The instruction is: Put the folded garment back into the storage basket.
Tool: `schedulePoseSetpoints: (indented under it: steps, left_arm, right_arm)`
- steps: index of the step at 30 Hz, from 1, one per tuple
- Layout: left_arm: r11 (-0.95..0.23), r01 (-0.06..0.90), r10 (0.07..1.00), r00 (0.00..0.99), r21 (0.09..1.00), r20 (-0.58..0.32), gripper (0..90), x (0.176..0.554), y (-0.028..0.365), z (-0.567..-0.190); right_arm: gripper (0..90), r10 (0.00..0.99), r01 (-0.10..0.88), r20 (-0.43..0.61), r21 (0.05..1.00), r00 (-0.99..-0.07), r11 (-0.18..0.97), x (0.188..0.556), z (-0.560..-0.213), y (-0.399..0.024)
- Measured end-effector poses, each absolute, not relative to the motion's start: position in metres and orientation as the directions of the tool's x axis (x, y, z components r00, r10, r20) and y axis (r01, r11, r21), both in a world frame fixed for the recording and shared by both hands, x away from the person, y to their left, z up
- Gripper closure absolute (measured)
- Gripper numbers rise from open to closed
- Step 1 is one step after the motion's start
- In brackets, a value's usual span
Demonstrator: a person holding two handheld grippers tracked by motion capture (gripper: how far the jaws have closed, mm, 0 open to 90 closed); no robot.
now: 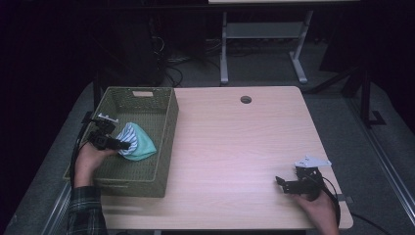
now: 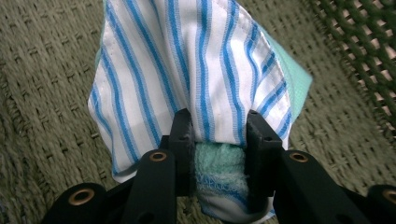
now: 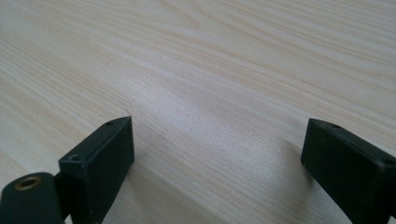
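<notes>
- Black jaws of the left tool [image 2: 218, 135] clench a bunched cloth [image 2: 196, 79], blue-striped white over mint-green terry, low above the woven floor of the basket [image 2: 42, 70].
- Seen from above, that olive basket [image 1: 164, 147] sits at the table's [image 1: 235, 142] left edge, the cloth [image 1: 137, 142] inside near its right wall.
- Judged from this, delivery is nearly done; letting go and withdrawing remain.
- Right tool [image 1: 280, 184], released with jaws spread wide, rests near the table's front right corner.
- Count: one cloth, one basket, two tools.
</notes>
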State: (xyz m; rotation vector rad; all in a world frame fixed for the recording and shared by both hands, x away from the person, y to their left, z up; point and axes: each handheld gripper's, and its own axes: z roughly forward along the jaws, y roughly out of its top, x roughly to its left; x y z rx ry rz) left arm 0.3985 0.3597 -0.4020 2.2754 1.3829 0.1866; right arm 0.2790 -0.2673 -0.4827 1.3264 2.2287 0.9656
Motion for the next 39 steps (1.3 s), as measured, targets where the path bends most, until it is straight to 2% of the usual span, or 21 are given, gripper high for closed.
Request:
schedulePoseSetpoints:
  steps: [11, 20, 26, 32, 39]
  left_arm:
    - [-0.375, 0.814, 0.883, 0.459, 0.444, -0.096, 51.6, 0.399, 0.362, -0.405]
    - [-0.390, 0.799, 0.879, 0.471, 0.458, -0.071, 29.2, 0.397, 0.365, -0.403]
    - [-0.401, 0.788, 0.880, 0.473, 0.467, -0.041, 18.3, 0.395, 0.361, -0.397]
    - [-0.394, 0.769, 0.881, 0.473, 0.504, -0.033, 14.0, 0.392, 0.358, -0.386]
    - [-0.385, 0.757, 0.882, 0.470, 0.528, -0.031, 13.1, 0.391, 0.352, -0.381]
  right_arm:
    - [9.1, 0.873, 0.617, 0.028, 0.718, -0.487, 0.321, 0.279, -0.483, -0.267]
    - [9.1, 0.873, 0.618, 0.028, 0.718, -0.487, 0.321, 0.279, -0.483, -0.267]
    - [9.1, 0.873, 0.617, 0.028, 0.718, -0.487, 0.321, 0.279, -0.483, -0.267]
    - [9.1, 0.873, 0.618, 0.029, 0.718, -0.487, 0.321, 0.279, -0.483, -0.267]
    - [9.1, 0.873, 0.618, 0.029, 0.718, -0.487, 0.321, 0.279, -0.483, -0.267]
